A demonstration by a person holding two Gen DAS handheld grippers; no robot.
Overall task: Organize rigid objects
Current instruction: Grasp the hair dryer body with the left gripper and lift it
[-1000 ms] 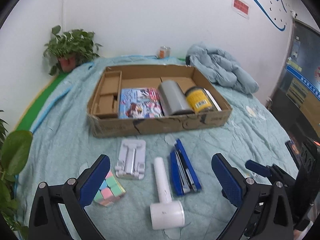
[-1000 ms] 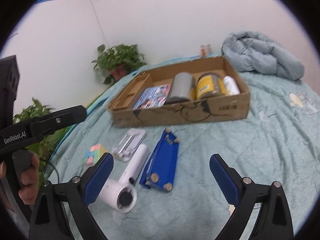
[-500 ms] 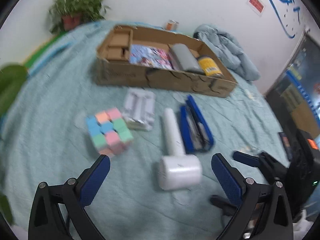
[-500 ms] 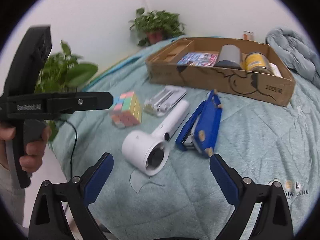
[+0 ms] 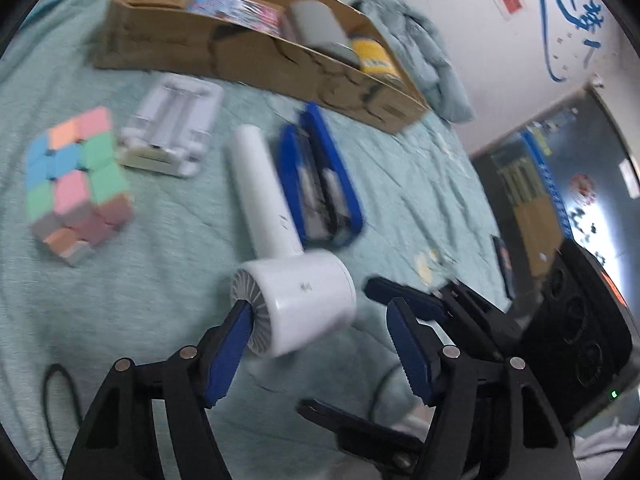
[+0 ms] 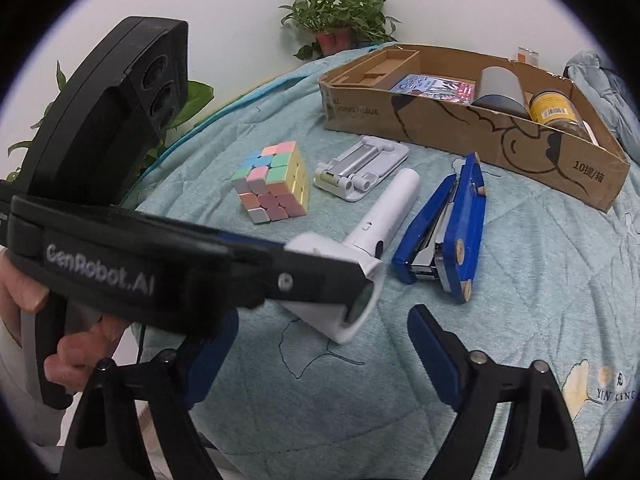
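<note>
A white hair dryer (image 5: 280,264) lies on the teal bedspread, handle pointing toward the cardboard box (image 5: 248,56). My left gripper (image 5: 316,344) is open with its jaws around the dryer's round head; the left pad touches its grille. The dryer (image 6: 384,216) also shows in the right wrist view, partly hidden by the left gripper (image 6: 332,280). Beside it lie a blue stapler (image 5: 320,184), a white folding stand (image 5: 172,128) and a pastel cube (image 5: 76,180). My right gripper (image 6: 320,360) is open and empty, hovering near the bed's front.
The box (image 6: 480,128) holds a magazine (image 6: 432,88), a grey cylinder (image 6: 500,88) and a yellow-labelled jar (image 6: 556,112). A potted plant (image 6: 340,20) stands behind it. A crumpled blue jacket (image 5: 424,48) lies at the box's right end.
My left gripper has dropped and moved forward until its jaws sit around the hair dryer's head. The jaws have narrowed. The right gripper has shifted slightly and stays open.
</note>
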